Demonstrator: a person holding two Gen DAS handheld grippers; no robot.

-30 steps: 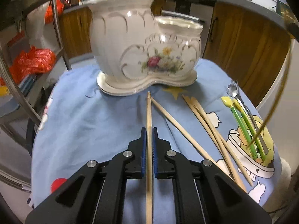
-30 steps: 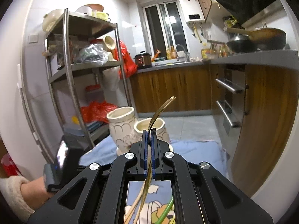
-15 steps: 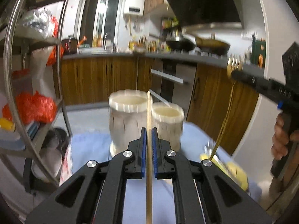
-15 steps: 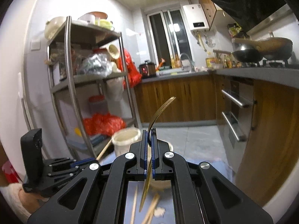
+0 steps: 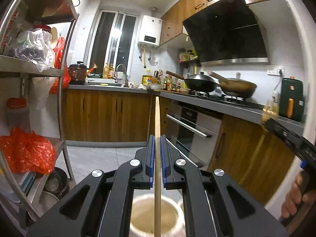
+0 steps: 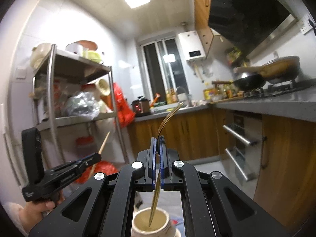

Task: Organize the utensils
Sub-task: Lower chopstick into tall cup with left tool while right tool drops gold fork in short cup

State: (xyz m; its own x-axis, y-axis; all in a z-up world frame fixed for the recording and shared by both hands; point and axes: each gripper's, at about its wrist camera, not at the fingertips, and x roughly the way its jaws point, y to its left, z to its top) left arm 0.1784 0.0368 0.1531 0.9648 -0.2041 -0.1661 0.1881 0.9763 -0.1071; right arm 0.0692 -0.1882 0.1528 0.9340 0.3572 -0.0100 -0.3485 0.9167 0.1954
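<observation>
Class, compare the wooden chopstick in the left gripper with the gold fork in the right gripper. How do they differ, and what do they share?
The chopstick is pale wood and straight; the fork is shiny gold metal and curved.
The chopstick hangs over the wider cup; the fork's lower end dips into the narrower cup.
Shared: each is held roughly upright, clamped between the blue pads of a shut gripper, left gripper and right gripper.

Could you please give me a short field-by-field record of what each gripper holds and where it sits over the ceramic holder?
left gripper: shut on wooden chopstick, upright
below left: larger holder cup, chopstick's lower end over its opening
right gripper: shut on gold fork, tines up
below right: smaller holder cup, handle tip inside the opening
release: not yet done
</observation>
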